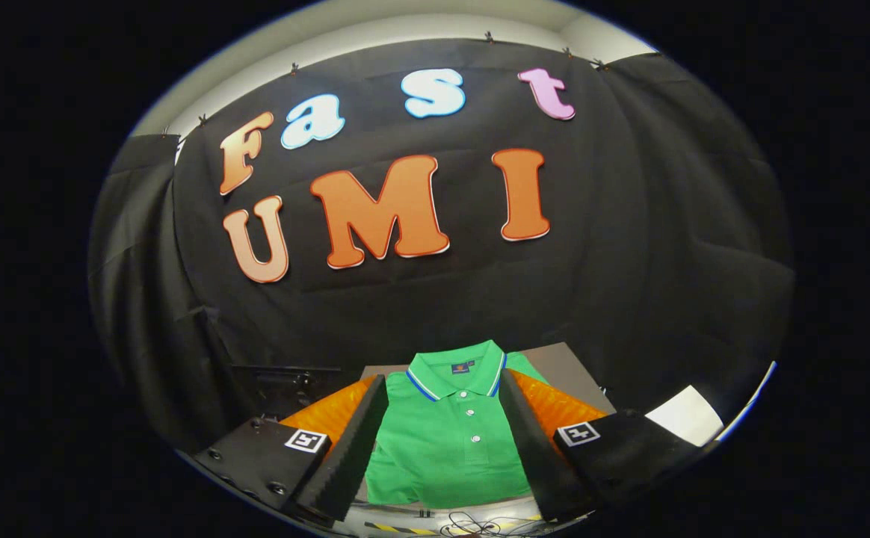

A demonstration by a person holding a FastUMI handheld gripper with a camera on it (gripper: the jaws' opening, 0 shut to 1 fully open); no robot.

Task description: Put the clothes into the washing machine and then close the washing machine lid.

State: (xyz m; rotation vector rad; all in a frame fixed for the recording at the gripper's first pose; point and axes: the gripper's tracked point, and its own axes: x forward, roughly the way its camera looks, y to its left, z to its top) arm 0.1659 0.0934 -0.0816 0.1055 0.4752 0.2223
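A green polo shirt (446, 441) with a blue-and-white trimmed collar and white buttons lies flat and folded on a grey surface (562, 366) below and ahead of me. My gripper (442, 388) is open, its two fingers standing wide apart on either side of the shirt's front. The fingers hover above the cloth and do not press on it. The shirt's collar lies just beyond the fingertips (377, 385).
A white sheet or panel (685, 415) lies off to the right of the shirt. A dark box-like thing (285, 385) sits to the left, beyond the left finger. Cables and a yellow-black striped tape (472, 527) lie near the shirt's lower hem.
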